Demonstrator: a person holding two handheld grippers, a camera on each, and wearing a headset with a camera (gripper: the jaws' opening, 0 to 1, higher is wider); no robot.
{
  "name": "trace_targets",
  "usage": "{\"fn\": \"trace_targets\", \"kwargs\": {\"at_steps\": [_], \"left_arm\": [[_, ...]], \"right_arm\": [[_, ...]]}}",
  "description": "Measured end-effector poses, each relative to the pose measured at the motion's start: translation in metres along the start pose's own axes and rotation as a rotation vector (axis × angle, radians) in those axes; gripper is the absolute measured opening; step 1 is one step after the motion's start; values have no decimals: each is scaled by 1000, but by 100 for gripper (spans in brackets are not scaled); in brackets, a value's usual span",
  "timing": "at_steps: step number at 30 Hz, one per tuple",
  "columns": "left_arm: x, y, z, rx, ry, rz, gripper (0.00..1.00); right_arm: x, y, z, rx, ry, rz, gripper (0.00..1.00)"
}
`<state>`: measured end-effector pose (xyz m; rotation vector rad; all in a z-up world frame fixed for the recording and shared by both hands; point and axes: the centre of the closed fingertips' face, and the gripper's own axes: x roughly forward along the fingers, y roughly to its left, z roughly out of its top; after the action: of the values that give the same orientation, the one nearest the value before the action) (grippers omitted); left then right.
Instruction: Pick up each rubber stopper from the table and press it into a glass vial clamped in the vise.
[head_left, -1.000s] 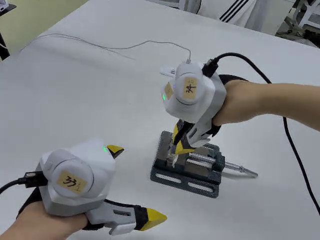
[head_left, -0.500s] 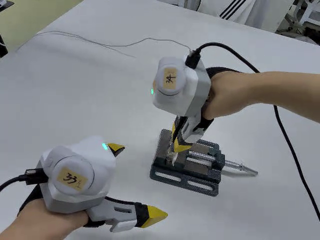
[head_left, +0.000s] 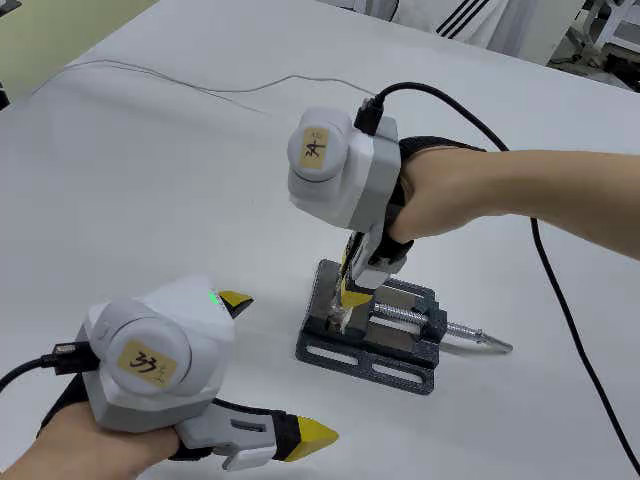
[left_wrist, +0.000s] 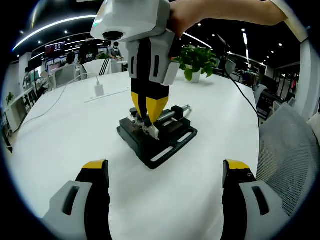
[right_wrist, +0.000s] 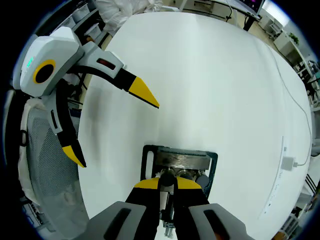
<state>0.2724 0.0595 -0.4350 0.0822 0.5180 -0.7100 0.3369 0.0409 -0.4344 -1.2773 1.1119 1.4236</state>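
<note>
The right gripper (head_left: 348, 297) points almost straight down over the vise (head_left: 405, 352), its jaws drawn to a narrow gap around a dark stopper (right_wrist: 167, 177). The steep pose makes sense: the vial (left_wrist: 153, 131) stands upright in the vise just under the tips, so a push along the gripper's length would seat the stopper squarely in its mouth. Whether the stopper already touches the glass is too small to tell. The vise sits flat on the table (head_left: 150, 180) and clamps the glass, so one gripper can press without the other steadying it. In the right gripper view, two more round tops (right_wrist: 192, 176) sit in the vise just beside the tips, seemingly vials already plugged. The left gripper (head_left: 275, 365) hangs low near the person, well apart from the vise, with its jaws spread wide and holding nothing, probably out of the way and ready for another stopper
</note>
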Motion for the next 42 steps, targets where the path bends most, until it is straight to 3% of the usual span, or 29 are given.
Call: {"fn": "trace_targets", "kwargs": {"at_steps": [5, 12, 22, 29, 42], "left_arm": [[-1, 0, 0, 1, 1, 0, 93], [-3, 1, 1, -1, 0, 6, 93], [-5, 2, 0, -5, 1, 14, 93], [-4, 1, 1, -5, -8, 15, 93], [-3, -1, 1, -8, -3, 4, 92]], "right_arm": [[0, 1, -1, 8, -15, -11, 4], [0, 2, -1, -76, -12, -13, 5], [-2, 4, -3, -115, -46, -14, 7], [-1, 3, -2, -156, -41, -20, 8], [-11, 0, -3, -150, -74, -40, 13]]}}
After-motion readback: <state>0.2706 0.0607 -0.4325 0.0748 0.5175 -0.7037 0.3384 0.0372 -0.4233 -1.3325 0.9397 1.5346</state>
